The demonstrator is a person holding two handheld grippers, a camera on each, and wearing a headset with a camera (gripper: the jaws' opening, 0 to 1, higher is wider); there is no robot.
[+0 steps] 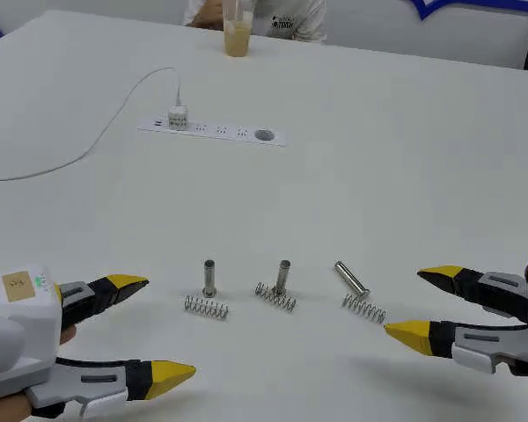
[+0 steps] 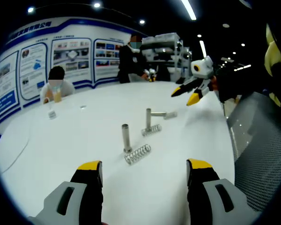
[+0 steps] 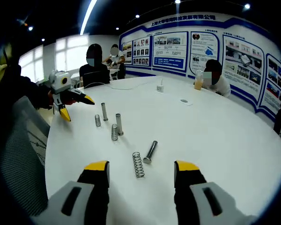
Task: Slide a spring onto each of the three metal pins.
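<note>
Three metal pins sit on the white table: the left pin (image 1: 209, 277) and the middle pin (image 1: 282, 276) stand upright, while the right pin (image 1: 352, 279) lies on its side. A spring lies beside each: left spring (image 1: 206, 307), middle spring (image 1: 275, 297), right spring (image 1: 364, 308). My left gripper (image 1: 158, 327) hangs open at the lower left, apart from the parts. At the lower right my right gripper (image 1: 429, 303) is open near the lying pin (image 3: 150, 152) and its spring (image 3: 137, 164). In the left gripper view the nearest pin (image 2: 125, 138) stands by a spring (image 2: 137, 153).
A white power strip (image 1: 213, 131) with a plugged charger and cable lies farther back. A cup of yellowish drink (image 1: 238, 32) stands at the far edge by a seated person. Other people stand around the table in the gripper views.
</note>
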